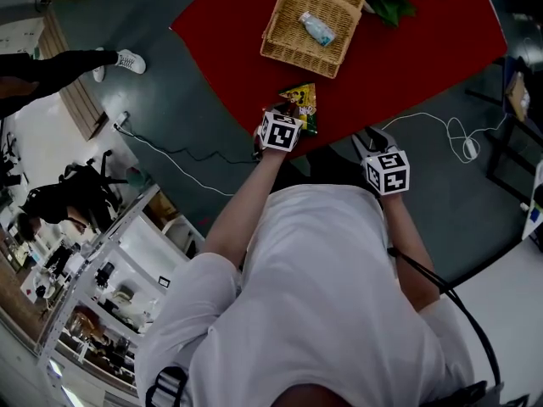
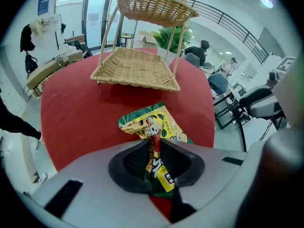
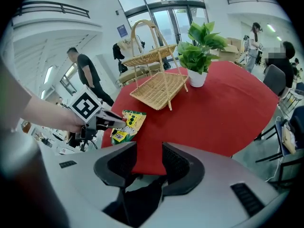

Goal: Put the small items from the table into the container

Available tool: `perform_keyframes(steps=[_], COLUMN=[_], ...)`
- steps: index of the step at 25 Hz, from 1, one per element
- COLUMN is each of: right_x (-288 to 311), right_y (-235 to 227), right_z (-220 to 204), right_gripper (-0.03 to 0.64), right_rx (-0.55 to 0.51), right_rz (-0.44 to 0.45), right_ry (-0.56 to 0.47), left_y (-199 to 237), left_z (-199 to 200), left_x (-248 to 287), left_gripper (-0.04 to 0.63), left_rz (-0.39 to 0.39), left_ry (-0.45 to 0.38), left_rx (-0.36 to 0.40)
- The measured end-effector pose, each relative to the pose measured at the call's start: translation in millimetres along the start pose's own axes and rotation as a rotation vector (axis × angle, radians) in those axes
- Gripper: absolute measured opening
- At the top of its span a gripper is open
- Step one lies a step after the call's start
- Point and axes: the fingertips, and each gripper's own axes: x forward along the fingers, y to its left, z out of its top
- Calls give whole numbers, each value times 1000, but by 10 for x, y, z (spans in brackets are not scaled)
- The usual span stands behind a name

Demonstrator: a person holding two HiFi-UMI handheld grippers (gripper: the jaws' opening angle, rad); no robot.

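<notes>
— Where's the snack packet (image 2: pixel 151 127) against the basket (image 1: pixel 293 53)?

— On the person's side of the basket, apart from it, at the near edge of the red desk (image 1: pixel 424 49). It's yellow and green, and its far end fans out toward the basket.

— And the left tool (image 2: pixel 154 158)?

— Clenched on that packet. The dark pads press the wrapper from both sides and crumple it into a narrow fold between them. I can't tell whether the packet is off the desk or touching it.

— The right tool (image 3: pixel 145 163)?

— Released. Its jaws stand apart with nothing between them; only the desk's edge shows through the gap. It's farther from the basket than the left tool, back past the near edge of the desk.

— Anything in the basket?

— It's wicker with two tiers. From above, a small pale packet (image 1: pixel 317 28) lies in the top tier; the lower tier looks bare in the left tool's view.

— What else stands near it?

— A potted plant (image 3: pixel 199 51), just beside the basket on its far right side, on the same desk.
</notes>
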Motion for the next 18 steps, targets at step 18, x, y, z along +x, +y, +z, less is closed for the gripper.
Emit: perform_keyframes(steps=[18], right_x=[198], right_y=[487], right_z=[252], right_gripper=[173], right_rx=[-61], right_rz=[47], right_ry=[-72], left_y=[-106], left_z=[568], left_x=[-1290], left_gripper=[75], left_rz=[-45], left_ry=[-205], left_rx=[19])
